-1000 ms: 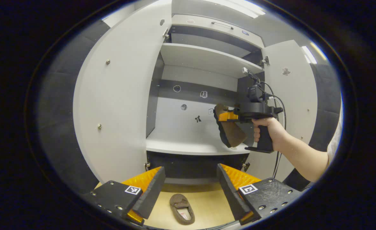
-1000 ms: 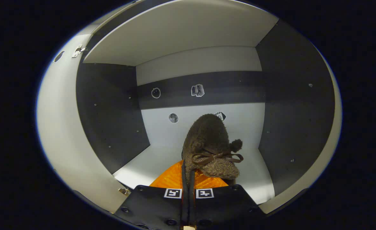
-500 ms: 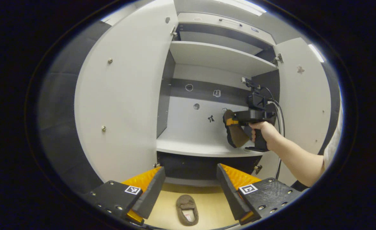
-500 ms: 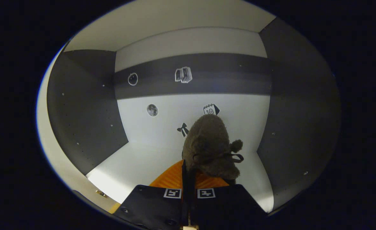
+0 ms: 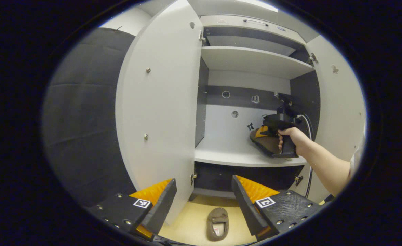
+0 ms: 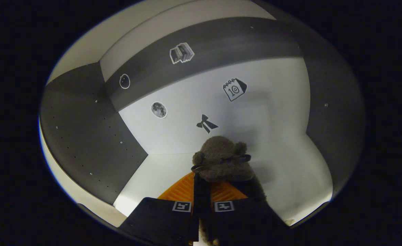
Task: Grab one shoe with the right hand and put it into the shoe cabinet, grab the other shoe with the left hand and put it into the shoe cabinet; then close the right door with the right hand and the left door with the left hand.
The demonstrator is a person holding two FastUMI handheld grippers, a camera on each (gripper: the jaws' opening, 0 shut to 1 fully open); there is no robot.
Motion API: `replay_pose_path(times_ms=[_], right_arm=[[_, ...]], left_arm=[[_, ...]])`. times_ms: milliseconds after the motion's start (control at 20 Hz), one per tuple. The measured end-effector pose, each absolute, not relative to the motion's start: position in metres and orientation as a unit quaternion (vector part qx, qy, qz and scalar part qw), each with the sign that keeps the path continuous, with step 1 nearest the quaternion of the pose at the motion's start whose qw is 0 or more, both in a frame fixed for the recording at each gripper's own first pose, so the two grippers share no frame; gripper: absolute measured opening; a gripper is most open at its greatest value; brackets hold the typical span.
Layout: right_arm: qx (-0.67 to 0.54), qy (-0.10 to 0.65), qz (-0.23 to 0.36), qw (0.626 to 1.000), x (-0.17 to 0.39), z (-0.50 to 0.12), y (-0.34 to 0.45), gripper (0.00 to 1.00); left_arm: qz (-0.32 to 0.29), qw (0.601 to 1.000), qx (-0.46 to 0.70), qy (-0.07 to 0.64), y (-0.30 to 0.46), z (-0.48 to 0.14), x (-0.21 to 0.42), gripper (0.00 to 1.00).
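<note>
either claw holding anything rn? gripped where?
Right claw is shut on a brown fuzzy shoe, pinching its heel-end rim inside the cabinet. Left claw is open, holding nothing; the other shoe lies on the floor.

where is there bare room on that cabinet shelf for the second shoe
The shelf is bare on its left half, between the left side wall and the held shoe. The right end is crowded by the right gripper and that shoe.
</note>
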State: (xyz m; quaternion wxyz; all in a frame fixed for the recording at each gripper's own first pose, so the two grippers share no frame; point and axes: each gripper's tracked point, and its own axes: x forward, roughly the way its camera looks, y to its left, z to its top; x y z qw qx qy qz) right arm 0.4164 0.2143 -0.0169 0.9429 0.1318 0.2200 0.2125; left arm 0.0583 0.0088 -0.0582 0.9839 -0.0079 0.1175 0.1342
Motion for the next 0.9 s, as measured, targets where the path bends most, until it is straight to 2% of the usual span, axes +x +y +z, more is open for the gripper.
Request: replay_pose_path(times_ms=[50, 100, 150, 200, 300, 350, 400, 450, 500, 600, 650, 800, 850, 900], right_arm=[[0.135, 0.221, 0.214, 0.942, 0.416, -0.017, 0.216, 0.14], [0.135, 0.223, 0.216, 0.941, 0.415, -0.017, 0.217, 0.14], [0.134, 0.224, 0.218, 0.940, 0.414, -0.018, 0.218, 0.14], [0.135, 0.227, 0.228, 0.937, 0.411, -0.017, 0.222, 0.16], [0.142, 0.227, 0.241, 0.933, 0.405, -0.012, 0.226, 0.31], [0.143, 0.229, 0.243, 0.932, 0.401, -0.011, 0.227, 0.50], [0.141, 0.231, 0.240, 0.932, 0.396, -0.009, 0.226, 0.60], [0.137, 0.232, 0.240, 0.933, 0.392, -0.008, 0.226, 0.64], [0.131, 0.233, 0.239, 0.933, 0.386, -0.006, 0.226, 0.63], [0.122, 0.234, 0.231, 0.936, 0.373, -0.001, 0.224, 0.86], [0.117, 0.234, 0.225, 0.939, 0.364, 0.003, 0.222, 0.92], [0.089, 0.226, 0.197, 0.950, 0.343, 0.008, 0.210, 0.92], [0.084, 0.222, 0.189, 0.953, 0.335, 0.011, 0.206, 0.98], [0.080, 0.217, 0.185, 0.955, 0.325, 0.013, 0.203, 0.98]], left_arm=[[0.141, 0.982, -0.008, 0.122, 0.010, -0.060, 0.057, 0.94], [0.145, 0.981, -0.008, 0.125, 0.010, -0.061, 0.057, 0.99], [0.148, 0.981, -0.009, 0.128, 0.009, -0.062, 0.058, 0.99], [0.149, 0.980, -0.008, 0.130, 0.007, -0.061, 0.059, 0.95], [0.148, 0.981, -0.004, 0.126, 0.001, -0.059, 0.062, 0.95], [0.144, 0.982, -0.003, 0.123, -0.003, -0.059, 0.062, 0.95], [0.140, 0.983, -0.001, 0.119, -0.006, -0.059, 0.063, 0.94], [0.131, 0.985, 0.001, 0.114, -0.008, -0.058, 0.062, 0.94], [0.115, 0.987, 0.003, 0.113, -0.013, -0.059, 0.062, 0.94], [0.084, 0.990, 0.006, 0.116, -0.017, -0.065, 0.060, 0.94], [0.069, 0.991, 0.002, 0.117, -0.018, -0.067, 0.058, 0.94], [0.028, 0.993, -0.010, 0.110, -0.017, -0.070, 0.051, 0.94], [0.015, 0.994, -0.009, 0.109, -0.016, -0.072, 0.048, 0.94], [0.003, 0.994, -0.006, 0.110, -0.014, -0.075, 0.045, 0.95]])
